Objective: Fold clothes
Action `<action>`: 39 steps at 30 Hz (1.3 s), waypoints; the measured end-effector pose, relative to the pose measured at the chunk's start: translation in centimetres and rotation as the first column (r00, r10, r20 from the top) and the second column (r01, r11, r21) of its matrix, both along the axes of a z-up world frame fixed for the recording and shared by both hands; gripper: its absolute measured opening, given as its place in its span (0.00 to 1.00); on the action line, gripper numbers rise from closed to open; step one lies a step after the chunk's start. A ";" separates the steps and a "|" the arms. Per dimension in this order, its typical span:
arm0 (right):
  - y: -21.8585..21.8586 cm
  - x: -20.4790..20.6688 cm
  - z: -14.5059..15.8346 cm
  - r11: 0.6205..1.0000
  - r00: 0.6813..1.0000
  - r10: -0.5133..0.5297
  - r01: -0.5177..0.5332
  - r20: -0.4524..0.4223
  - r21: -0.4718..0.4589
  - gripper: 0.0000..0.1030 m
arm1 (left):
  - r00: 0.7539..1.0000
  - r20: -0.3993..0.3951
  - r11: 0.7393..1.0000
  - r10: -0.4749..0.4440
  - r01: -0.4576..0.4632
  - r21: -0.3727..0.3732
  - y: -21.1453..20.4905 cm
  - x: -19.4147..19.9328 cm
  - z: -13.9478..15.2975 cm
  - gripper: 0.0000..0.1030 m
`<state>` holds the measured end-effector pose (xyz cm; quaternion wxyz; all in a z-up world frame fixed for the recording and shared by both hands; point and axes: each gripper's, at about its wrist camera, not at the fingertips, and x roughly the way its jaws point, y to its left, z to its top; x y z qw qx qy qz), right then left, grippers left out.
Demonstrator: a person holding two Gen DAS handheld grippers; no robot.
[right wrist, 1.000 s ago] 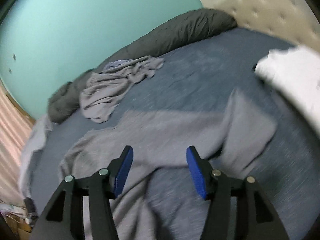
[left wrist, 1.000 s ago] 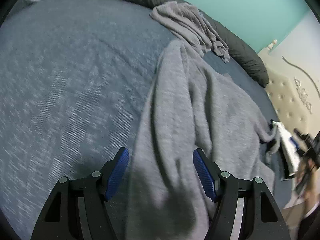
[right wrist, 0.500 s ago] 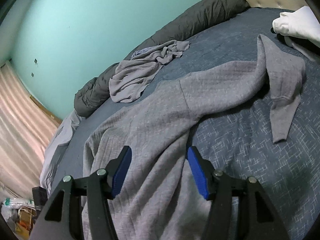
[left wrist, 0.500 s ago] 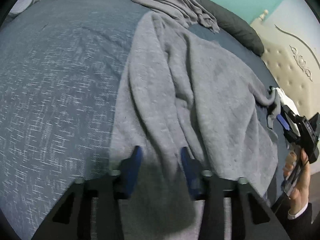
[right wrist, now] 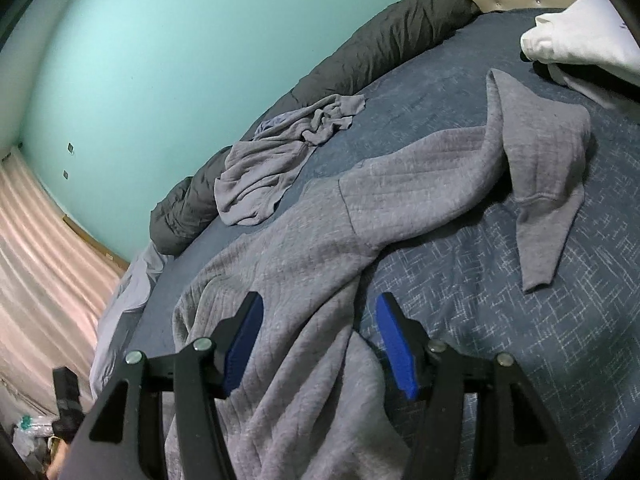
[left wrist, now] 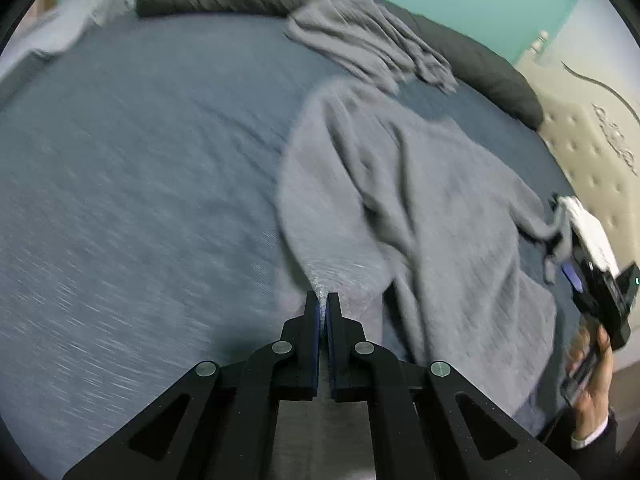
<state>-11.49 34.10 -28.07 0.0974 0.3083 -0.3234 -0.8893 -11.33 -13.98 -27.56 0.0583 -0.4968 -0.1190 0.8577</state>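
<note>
The left tongs [left wrist: 322, 304] are clenched on the near edge of the soft, limp grey sweatshirt [left wrist: 432, 208] lying rumpled on the bed [left wrist: 140, 168] ahead, best gripped at hem or sleeve, while the right tongs [right wrist: 318, 336] gape released over it.

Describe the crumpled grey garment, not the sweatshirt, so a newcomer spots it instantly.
Start at the teal wall and the dark rolled duvet along the bed's far edge. The crumpled garment lies against that duvet, beyond the spread grey sweatshirt. It is thinner, bunched and wrinkled, with no visible sleeve.
</note>
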 end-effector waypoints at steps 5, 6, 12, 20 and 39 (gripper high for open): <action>-0.3 -0.1 0.1 1.000 1.000 0.007 -0.007 -0.003 0.008 0.58 | 0.998 -0.028 0.996 0.059 -0.061 -0.069 -4.1 -1.9 3.1 0.02; -0.3 -0.1 0.1 1.000 1.000 0.006 -0.006 -0.002 0.009 0.58 | 0.997 -0.030 0.994 0.071 -0.073 -0.081 -4.8 -2.4 3.5 0.02; -0.3 -0.2 0.1 1.000 1.000 0.001 -0.001 -0.002 0.018 0.58 | 0.987 -0.061 0.972 0.148 -0.157 -0.175 -8.5 -5.8 5.7 0.02; -0.8 -0.5 0.2 0.999 1.000 0.009 -0.009 0.001 0.037 0.58 | 0.959 -0.063 0.925 0.276 -0.283 -0.255 -12.9 -9.3 5.2 0.13; -1.8 -0.6 0.0 0.998 1.000 0.027 -0.027 0.003 0.056 0.58 | 0.973 0.063 0.969 0.221 -0.212 -0.125 -9.8 -3.3 -3.8 0.59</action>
